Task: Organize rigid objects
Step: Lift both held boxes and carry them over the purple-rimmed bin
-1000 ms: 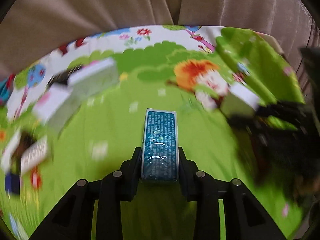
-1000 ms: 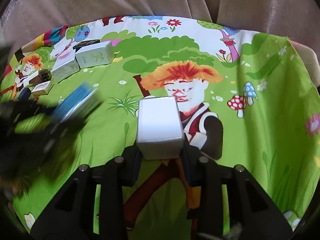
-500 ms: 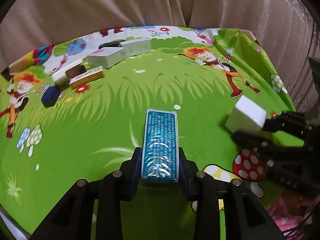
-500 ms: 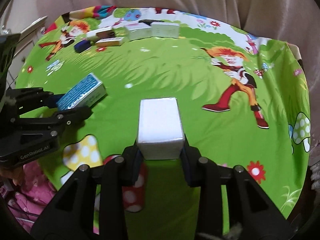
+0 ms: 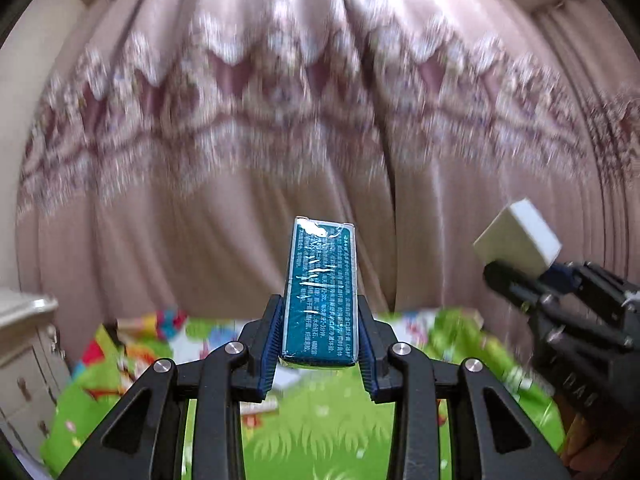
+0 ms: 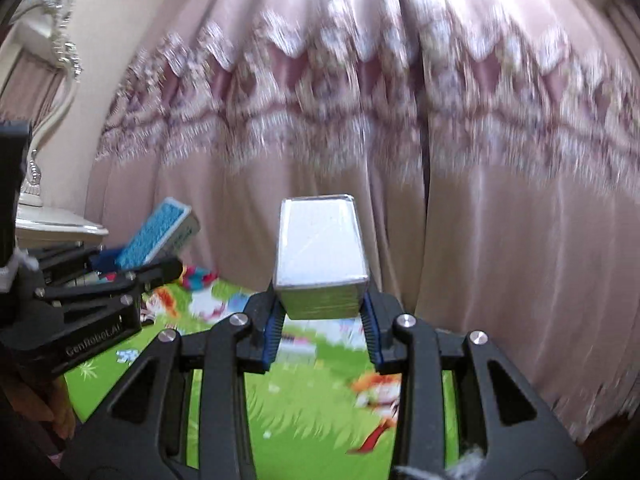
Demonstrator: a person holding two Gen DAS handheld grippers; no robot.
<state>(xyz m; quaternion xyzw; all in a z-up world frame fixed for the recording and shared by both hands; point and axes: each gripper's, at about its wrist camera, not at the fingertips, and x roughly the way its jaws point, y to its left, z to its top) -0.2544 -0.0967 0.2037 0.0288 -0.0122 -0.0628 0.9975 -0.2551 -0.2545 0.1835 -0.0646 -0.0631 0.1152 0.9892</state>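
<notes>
My left gripper [image 5: 319, 336] is shut on a narrow blue box [image 5: 320, 288] with white print, held level and well above the table. My right gripper [image 6: 320, 316] is shut on a white box [image 6: 320, 252], also raised and pointing at the curtain. In the left wrist view the white box [image 5: 518, 238] and the right gripper [image 5: 516, 276] show at the right. In the right wrist view the blue box [image 6: 154, 236] and the left gripper [image 6: 132, 268] show at the left. The other boxes on the table are blurred or hidden behind the fingers.
A pink patterned curtain [image 5: 320, 120] fills the background. The table's green cartoon cloth [image 5: 320, 440] lies below both grippers. A white cabinet [image 5: 24, 344] stands at the left, and a white ornate furniture piece [image 6: 52, 80] rises at the upper left of the right wrist view.
Both grippers have risen and tilted up from looking down at the cloth to pointing level at the curtain. Each keeps its box. The row of boxes has dropped out of sight.
</notes>
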